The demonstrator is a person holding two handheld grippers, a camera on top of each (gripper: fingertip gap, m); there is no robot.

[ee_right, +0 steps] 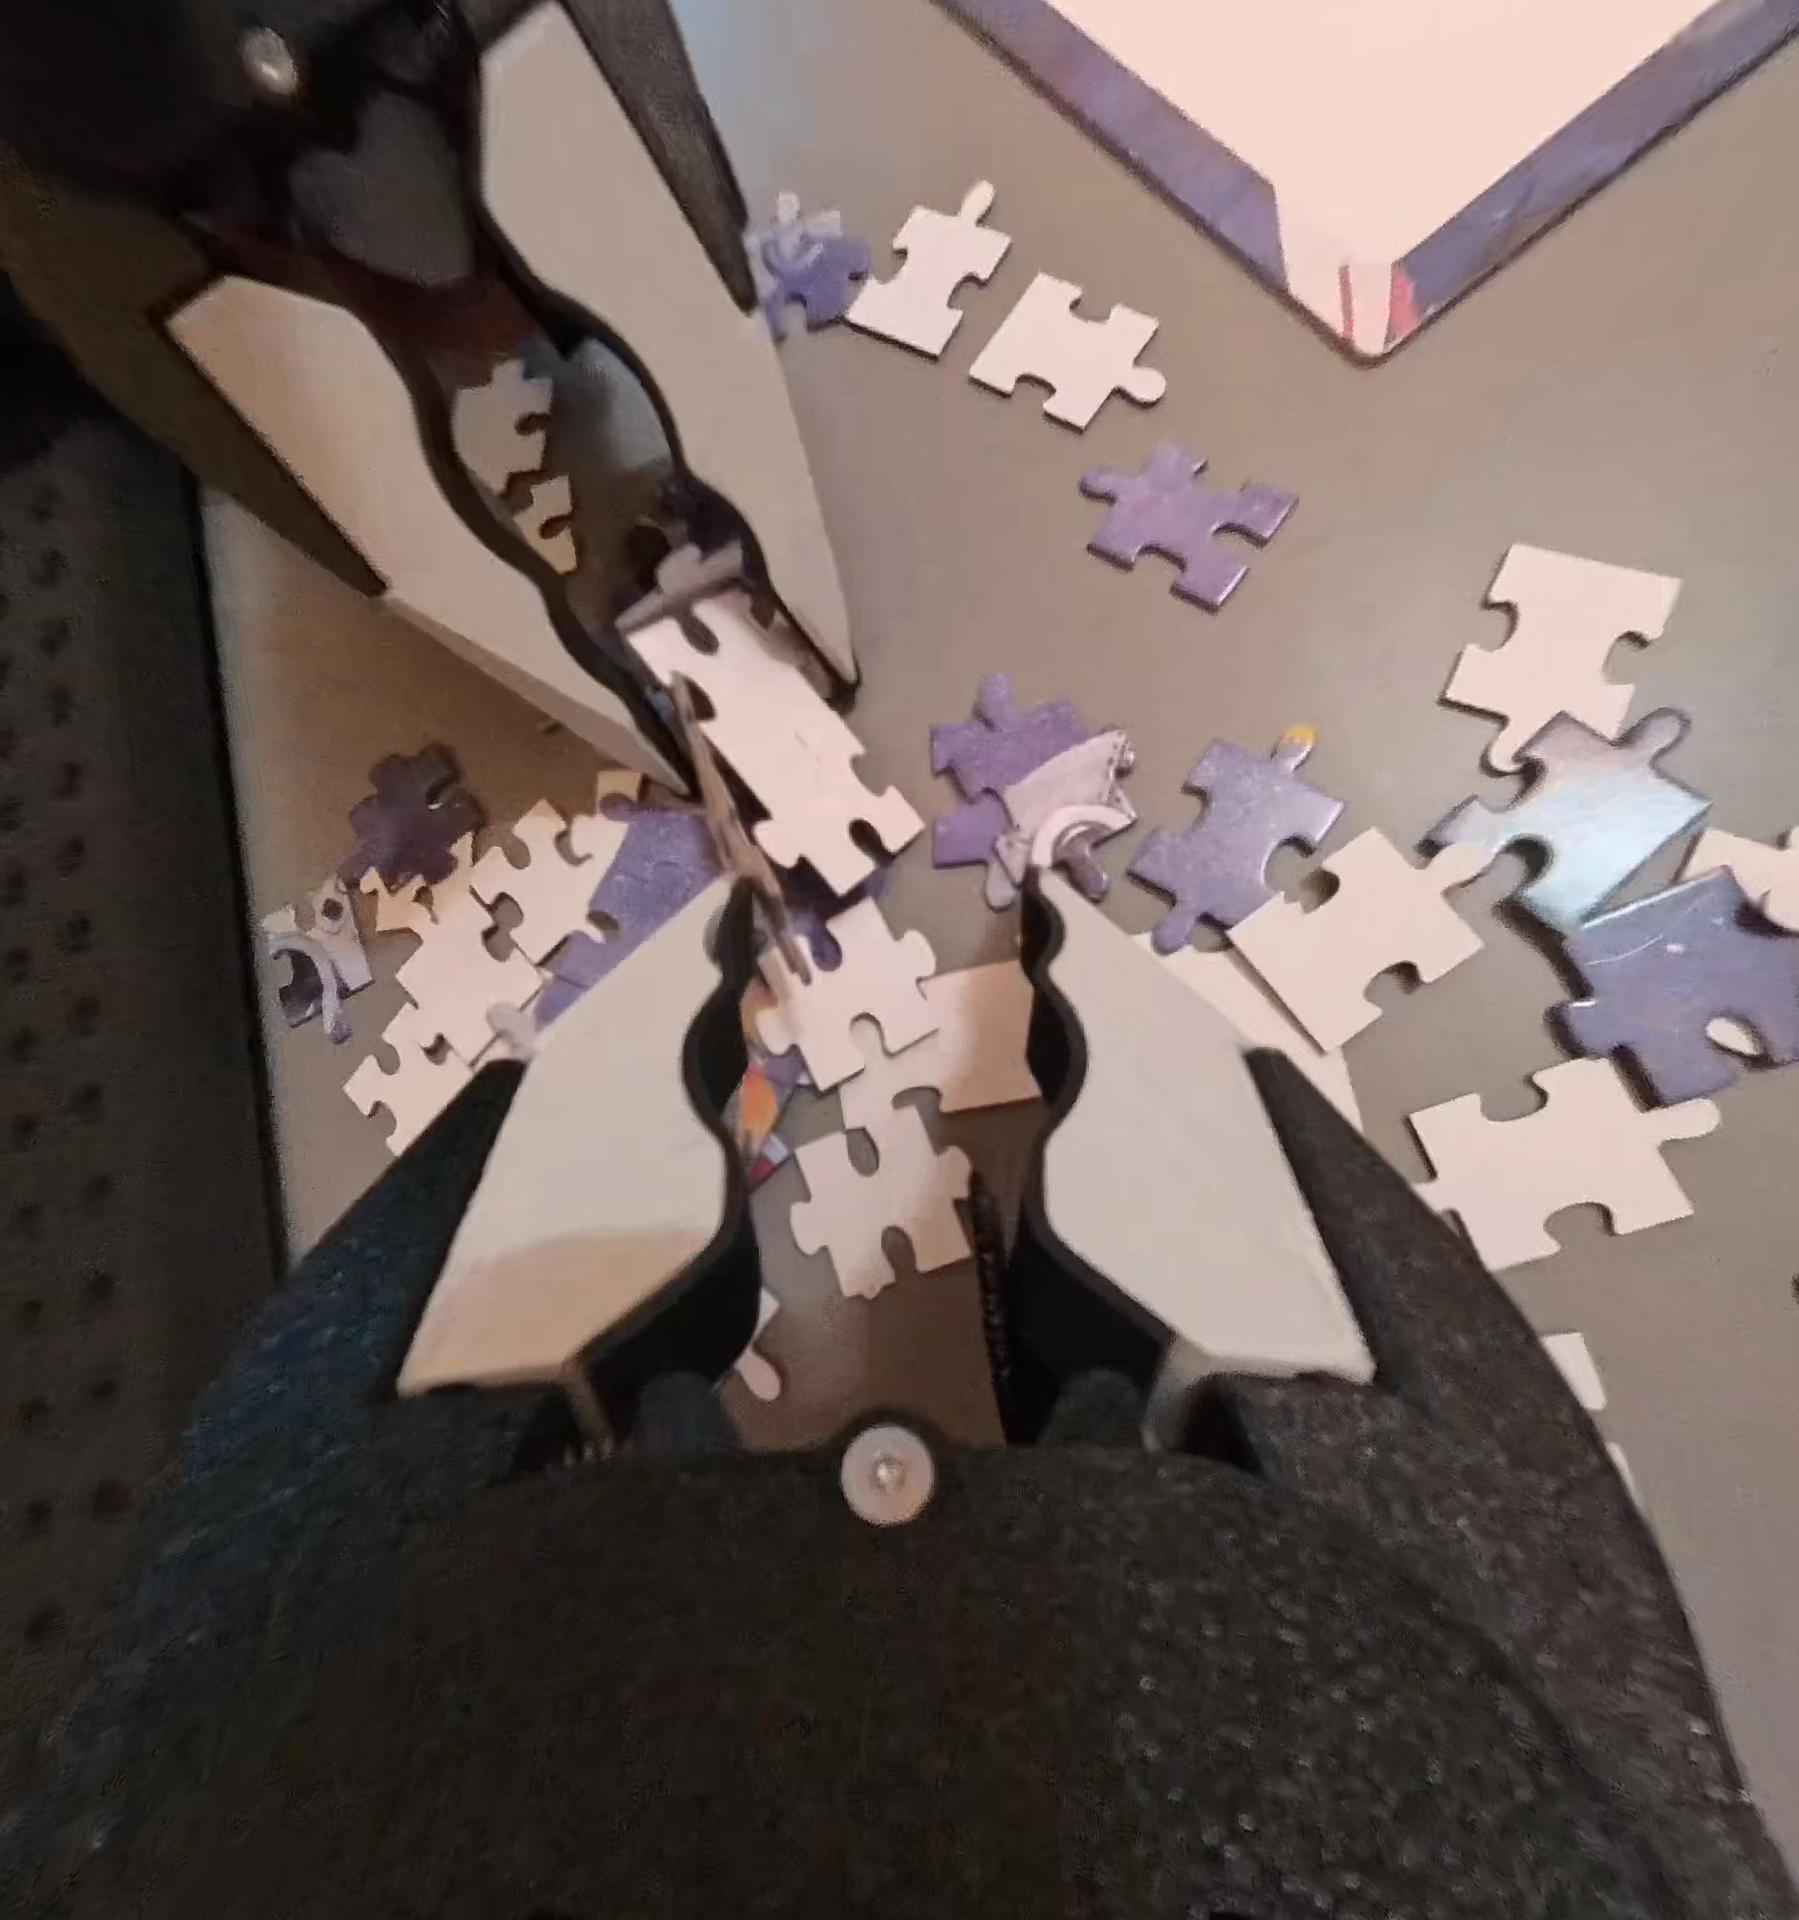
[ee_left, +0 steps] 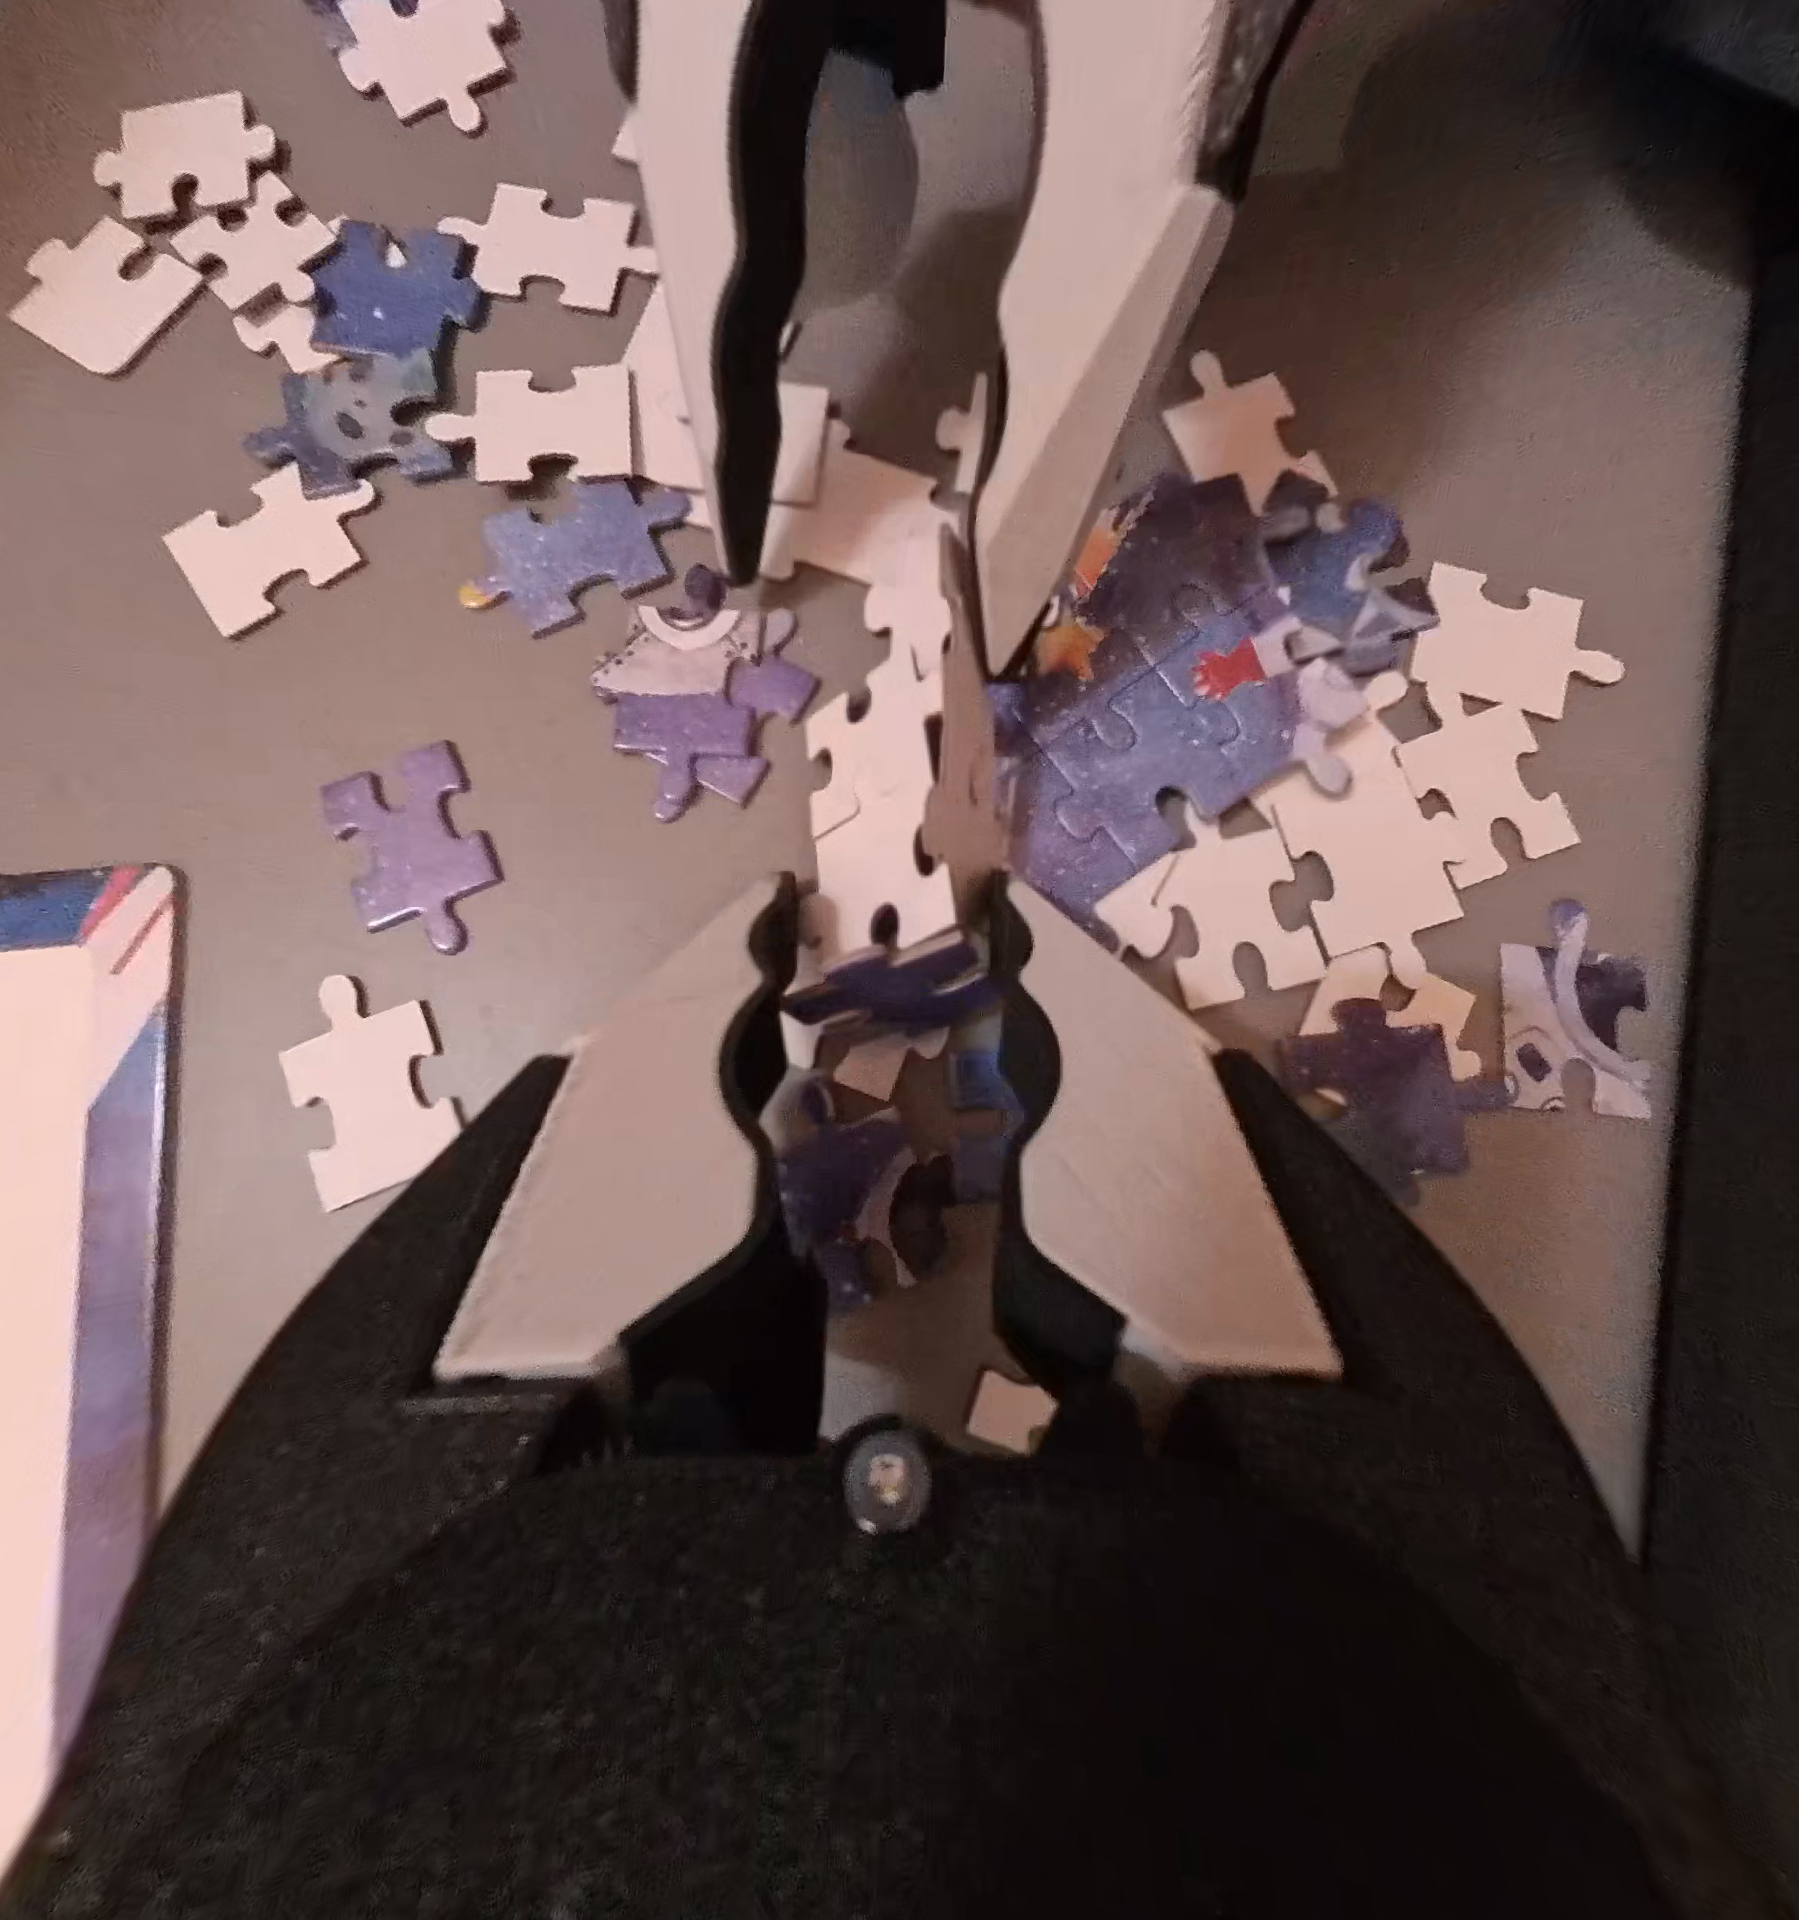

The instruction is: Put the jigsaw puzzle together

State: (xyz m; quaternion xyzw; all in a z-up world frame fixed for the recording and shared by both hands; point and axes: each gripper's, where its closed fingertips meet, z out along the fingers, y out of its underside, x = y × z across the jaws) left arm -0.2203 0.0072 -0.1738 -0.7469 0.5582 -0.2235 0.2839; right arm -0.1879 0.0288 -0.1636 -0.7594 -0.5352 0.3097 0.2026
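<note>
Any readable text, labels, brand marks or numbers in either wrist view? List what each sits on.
None readable in either view.
Puzzle pieces: printed picture or blank white backs, no lettering.
Box: blue printed edge, white face, no words showing.
Left gripper and right gripper: plain white and black fingers, a bare screw, no markings.

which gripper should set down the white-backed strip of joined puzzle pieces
Left, probably: the left gripper clamps the white-backed strip of joined puzzle pieces, while the right gripper stands open beside it.
</note>
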